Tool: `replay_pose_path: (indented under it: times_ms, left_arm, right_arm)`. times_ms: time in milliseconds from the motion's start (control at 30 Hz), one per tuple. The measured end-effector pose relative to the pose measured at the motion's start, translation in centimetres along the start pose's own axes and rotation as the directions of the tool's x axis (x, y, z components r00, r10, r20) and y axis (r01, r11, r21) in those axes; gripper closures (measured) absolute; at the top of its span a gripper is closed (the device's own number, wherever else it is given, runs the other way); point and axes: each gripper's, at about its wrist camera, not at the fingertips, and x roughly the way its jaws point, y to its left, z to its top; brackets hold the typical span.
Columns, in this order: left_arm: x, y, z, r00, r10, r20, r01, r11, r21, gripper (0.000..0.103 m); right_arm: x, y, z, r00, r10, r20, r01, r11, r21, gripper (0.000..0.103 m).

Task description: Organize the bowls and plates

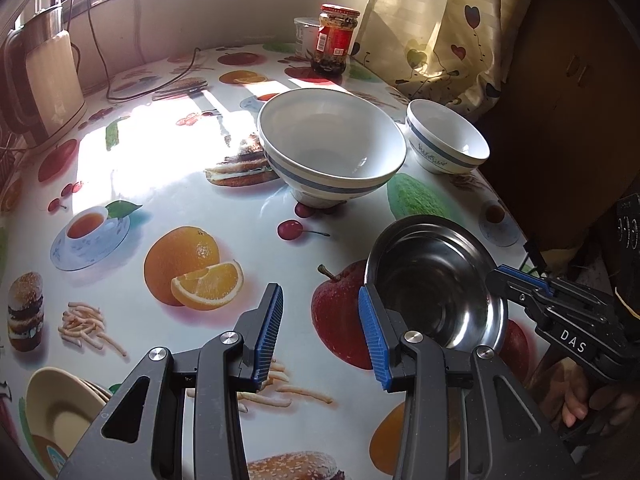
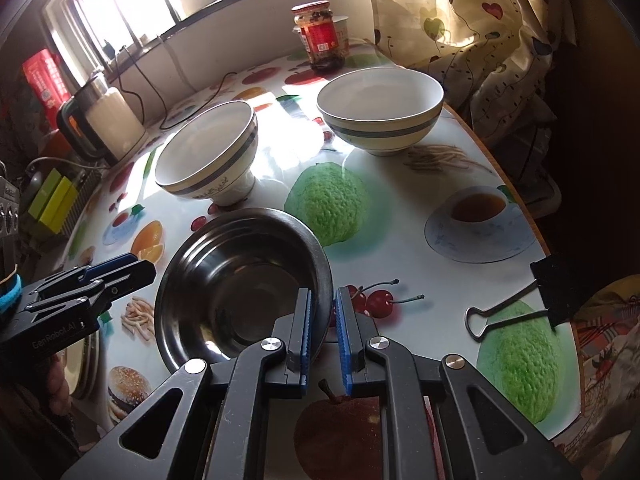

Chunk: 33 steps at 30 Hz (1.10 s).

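The right gripper (image 2: 323, 334) is clamped on the near rim of a steel bowl (image 2: 240, 280), 1 blue pad inside the bowl and 1 outside, the rim pinched between them. The bowl tilts up toward the camera; whether its far edge touches the worktop (image 2: 460, 264) is unclear. A hand (image 1: 576, 404) grips the right gripper's handle at the lower right of the left wrist view.

The left gripper (image 1: 322, 332) is released, its 2 blue pads apart with nothing between them, hovering above the worktop just left of the steel bowl. From the right wrist view it appears at the left edge, fingers pointing toward the bowl.

Beyond the steel bowl stand 2 white bowls with blue bands, both upright and apart from each other: a large bowl (image 1: 332, 146) and a small bowl (image 1: 446, 140) to its right as the left wrist sees them. Tan plates (image 1: 60, 404) are stacked at the lower left of the left wrist view.

Further back, a jar with a red label (image 1: 336, 40) stands near the window, with a white tub (image 1: 306, 36) just behind it. A kettle (image 1: 44, 76) sits at the left, and a black binder clip (image 2: 524, 300) lies at the worktop's right edge. A curtain (image 2: 460, 12) with heart shapes hangs behind.
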Motion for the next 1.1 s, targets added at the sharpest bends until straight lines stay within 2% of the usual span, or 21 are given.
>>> replay_pose_path:
  times_ms: [167,300,600,800,1100]
  left_arm:
    - [-0.4,0.3,1.3,1.0,-0.013,0.017,0.013,1.0,-0.019,0.062]
    - [-0.7,1.0,2.6,0.999,-0.023,0.034,0.024,0.999,-0.04,0.062]
    - [-1.0,2.2,6.4,0.997,-0.02,0.075,0.024,0.998,-0.054,0.062]
    - [0.2,2.7,8.3,0.998,-0.013,0.063,0.017,0.998,-0.063,0.062]
    - [1.9,3.5,9.3,0.999,-0.025,0.044,0.029,0.994,-0.103,0.062]
  right_arm:
    - [-0.6,-0.4,0.3,1.0,0.004,0.003,-0.004,1.0,0.018,0.089]
    - [-1.5,-0.5,1.3,1.0,0.006,0.022,-0.006,1.0,0.022,0.082]
    - [-1.9,1.1,6.2,0.997,0.021,0.077,-0.021,1.0,0.005,0.078]
    - [-0.1,2.7,9.2,0.997,0.029,0.067,-0.028,1.0,-0.013,0.077]
    - [2.9,4.5,11.3,0.999,0.017,0.045,-0.016,0.999,-0.028,0.077]
